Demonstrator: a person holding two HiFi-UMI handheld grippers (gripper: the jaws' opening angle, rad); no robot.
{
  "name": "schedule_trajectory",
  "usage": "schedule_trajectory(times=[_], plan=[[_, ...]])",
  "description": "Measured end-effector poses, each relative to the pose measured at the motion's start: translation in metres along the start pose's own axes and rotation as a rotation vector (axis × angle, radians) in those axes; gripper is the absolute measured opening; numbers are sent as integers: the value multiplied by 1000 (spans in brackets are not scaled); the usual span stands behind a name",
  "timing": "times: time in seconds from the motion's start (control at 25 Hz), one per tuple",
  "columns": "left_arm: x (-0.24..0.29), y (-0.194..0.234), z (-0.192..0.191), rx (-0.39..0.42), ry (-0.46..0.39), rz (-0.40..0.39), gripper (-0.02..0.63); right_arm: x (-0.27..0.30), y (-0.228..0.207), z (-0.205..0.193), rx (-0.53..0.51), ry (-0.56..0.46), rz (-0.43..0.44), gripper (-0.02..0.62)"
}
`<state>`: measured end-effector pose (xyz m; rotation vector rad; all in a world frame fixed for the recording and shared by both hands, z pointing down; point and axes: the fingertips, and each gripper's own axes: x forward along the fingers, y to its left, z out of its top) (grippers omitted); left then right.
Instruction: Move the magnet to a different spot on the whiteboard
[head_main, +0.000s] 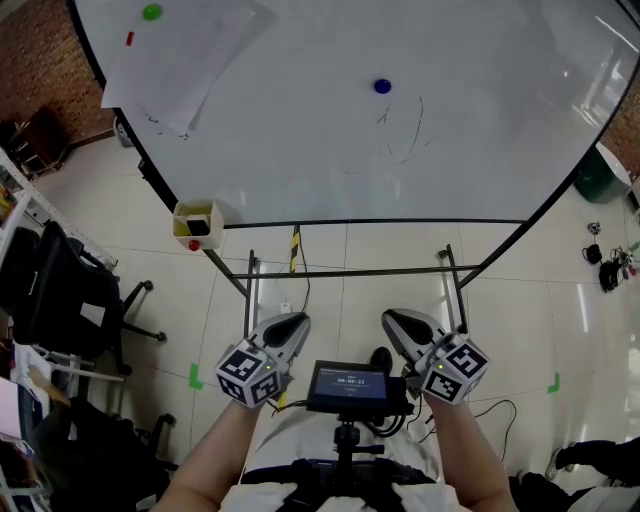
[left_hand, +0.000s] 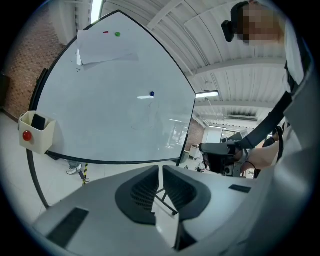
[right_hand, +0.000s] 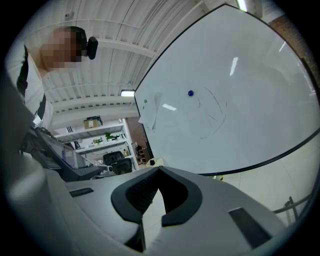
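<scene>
A small blue magnet (head_main: 382, 86) sticks to the big whiteboard (head_main: 300, 140), just above some faint pen marks. It also shows as a dot in the left gripper view (left_hand: 152, 93) and the right gripper view (right_hand: 190, 93). Both grippers are held low near my body, well short of the board. My left gripper (head_main: 295, 320) (left_hand: 160, 167) has a thin slit between its jaws and nothing in it. The jaw tips of my right gripper (head_main: 392, 318) (right_hand: 159, 169) meet, and it holds nothing.
A sheet of paper (head_main: 180, 60) hangs at the board's upper left under a green magnet (head_main: 151, 12) and a red one (head_main: 129, 38). A pale tray (head_main: 197, 225) sits on the board's lower left edge. Stand bars (head_main: 350, 270) run below; an office chair (head_main: 60, 290) stands left.
</scene>
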<state>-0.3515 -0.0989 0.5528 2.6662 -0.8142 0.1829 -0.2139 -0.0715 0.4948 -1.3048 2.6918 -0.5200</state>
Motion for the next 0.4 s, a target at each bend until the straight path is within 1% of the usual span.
schedule_trajectory(times=[0.24,0.4], plan=[[4,-5,-1,-1,-3,-7,62,-6,1,2,-10,5,0,34],[12,-12,0,20,-5,-17,63,-11,-2,1,-7,6,-7,34]])
